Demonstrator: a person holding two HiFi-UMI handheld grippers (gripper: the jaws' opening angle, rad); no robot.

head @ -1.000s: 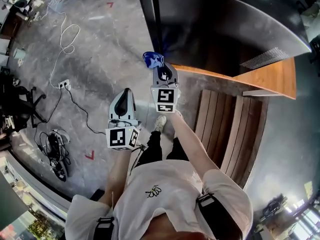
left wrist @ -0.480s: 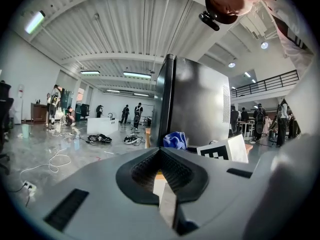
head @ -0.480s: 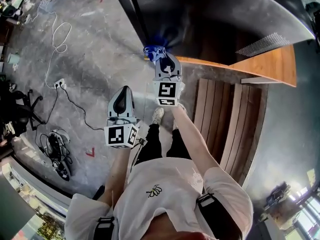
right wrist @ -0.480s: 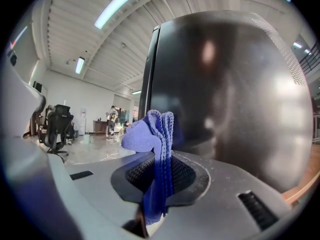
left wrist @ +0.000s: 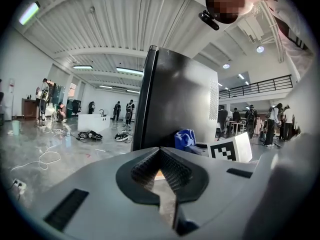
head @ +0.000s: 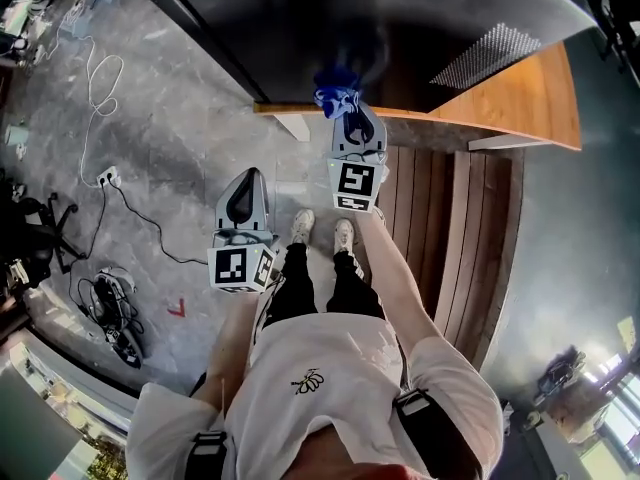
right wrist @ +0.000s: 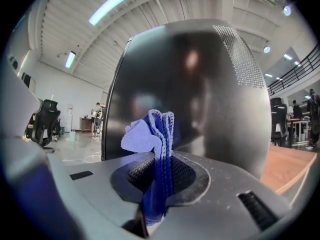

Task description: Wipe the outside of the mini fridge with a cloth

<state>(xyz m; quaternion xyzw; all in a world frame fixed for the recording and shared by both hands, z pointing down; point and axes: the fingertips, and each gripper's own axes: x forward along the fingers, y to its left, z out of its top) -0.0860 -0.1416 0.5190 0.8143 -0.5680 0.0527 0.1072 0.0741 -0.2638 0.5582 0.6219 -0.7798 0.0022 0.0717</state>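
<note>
Several cables (head: 106, 294) left of mini fridge (head: 400, 18)

My right gripper (right wrist: 159, 171) is grey, and the ribbed cloth (right wrist: 152, 134) in it is bright blue. Ahead, the mini fridge (right wrist: 200, 84) is glossy black. To its right, the table (right wrist: 290, 169) is orange-brown wood.

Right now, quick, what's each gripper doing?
Left gripper: closed, nothing between its fingers.
Right gripper: closed on the crumpled blue fabric cloth.
</note>
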